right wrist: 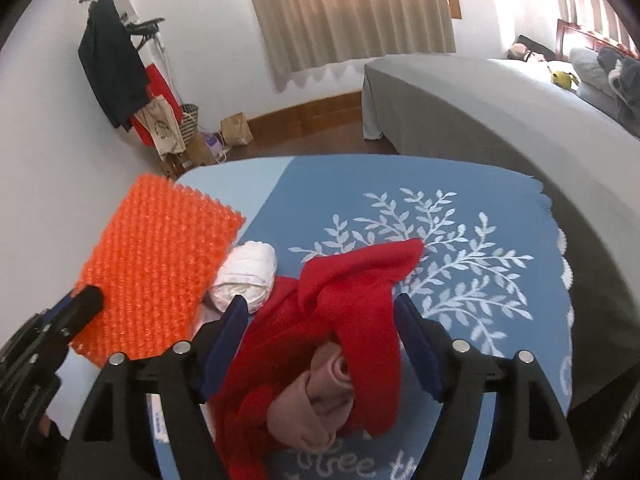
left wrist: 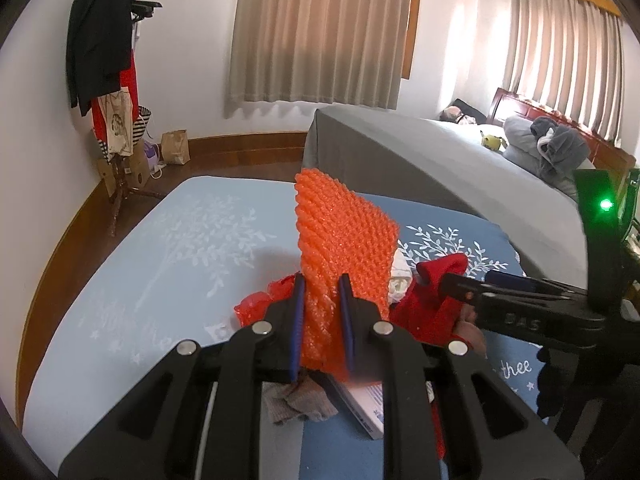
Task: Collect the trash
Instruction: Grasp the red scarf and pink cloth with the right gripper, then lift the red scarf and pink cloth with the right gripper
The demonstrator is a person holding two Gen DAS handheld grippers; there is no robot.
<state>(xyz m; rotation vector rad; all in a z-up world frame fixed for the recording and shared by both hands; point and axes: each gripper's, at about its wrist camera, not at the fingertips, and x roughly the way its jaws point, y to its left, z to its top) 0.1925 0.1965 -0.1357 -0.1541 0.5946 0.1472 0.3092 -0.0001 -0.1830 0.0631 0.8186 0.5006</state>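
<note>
2 grippers work over a blue mat (right wrist: 500,200) with a white leaf print, spread on the floor beside a grey bed (left wrist: 420,152). Left gripper (left wrist: 322,292) is clamped on an orange bubble-wrap sheet (left wrist: 340,240), held upright, long axis pointing up and away, probably to keep this trash clear of the pile. Right gripper (right wrist: 320,312) has its jaws spread wide around a red cloth (right wrist: 352,292) lying in a heap, 1 end pointing toward the leaf print. Beside it sits a crumpled white wad (right wrist: 246,274), likely trash too.
</note>
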